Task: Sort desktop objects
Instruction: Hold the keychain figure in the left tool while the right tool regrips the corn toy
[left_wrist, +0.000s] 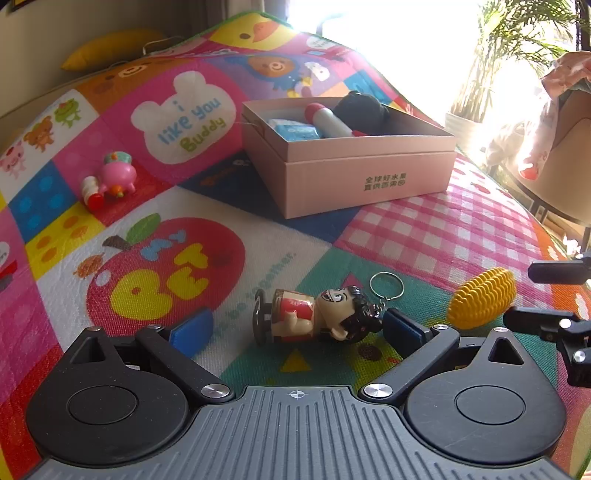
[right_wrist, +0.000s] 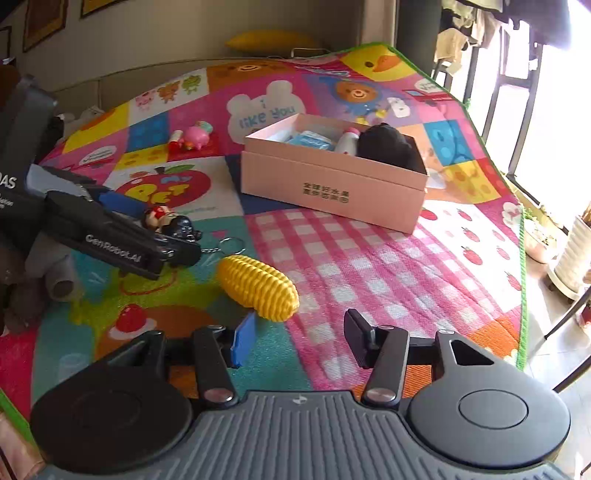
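A cartoon figure keychain (left_wrist: 314, 317) lies on its side on the colourful play mat (left_wrist: 424, 236), between the wide-open fingers of my left gripper (left_wrist: 295, 328). It also shows in the right wrist view (right_wrist: 170, 221). A yellow toy corn (right_wrist: 258, 286) lies just ahead of my open, empty right gripper (right_wrist: 299, 341); it also shows in the left wrist view (left_wrist: 482, 302). A pink open box (left_wrist: 354, 173) holds a white bottle with a red cap (left_wrist: 327, 120), a black plush (left_wrist: 364, 110) and a blue packet (left_wrist: 295, 129). The box also shows in the right wrist view (right_wrist: 332, 188).
A pink pig toy (left_wrist: 110, 179) lies on the mat to the left of the box, also in the right wrist view (right_wrist: 192, 136). The mat's green edge (right_wrist: 522, 295) drops off at the right, with plant pots beyond. A yellow cushion (right_wrist: 273, 38) lies behind.
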